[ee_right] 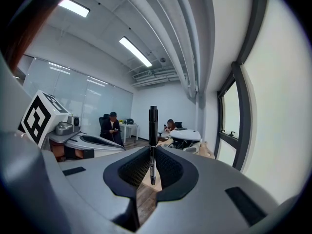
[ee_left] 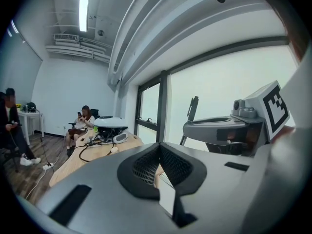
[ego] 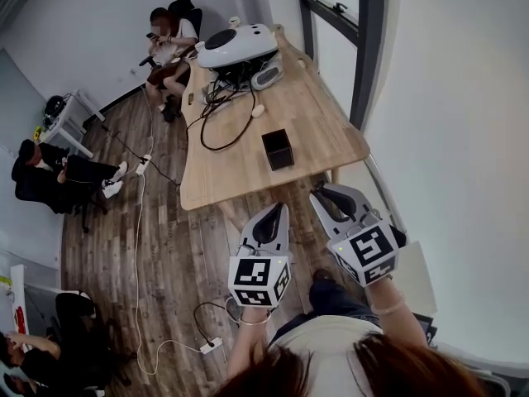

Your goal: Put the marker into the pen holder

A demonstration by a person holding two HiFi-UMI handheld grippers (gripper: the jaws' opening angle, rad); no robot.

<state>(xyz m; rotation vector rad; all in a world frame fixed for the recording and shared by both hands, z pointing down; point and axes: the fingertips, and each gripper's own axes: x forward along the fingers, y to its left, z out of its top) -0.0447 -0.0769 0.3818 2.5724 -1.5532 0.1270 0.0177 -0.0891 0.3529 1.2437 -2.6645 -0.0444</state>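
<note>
The black square pen holder [ego: 278, 149] stands on the wooden table [ego: 322, 131], near its front edge. Both grippers hover short of that edge, over the floor. My right gripper [ego: 319, 193] is shut on a thin black marker [ee_right: 152, 141], which stands upright between its pads in the right gripper view. My left gripper [ego: 278, 210] hangs beside it, jaws closed together with nothing between them [ee_left: 159, 149]. In the left gripper view the right gripper [ee_left: 229, 130] shows alongside. I cannot make out the marker in the head view.
A white rounded device [ego: 237, 46] and black cables [ego: 219, 110] occupy the table's far half. Seated people are at the table's far end [ego: 169, 40] and at left [ego: 58, 172]. A power strip and cord [ego: 211, 345] lie on the wood floor. A window wall runs along the right.
</note>
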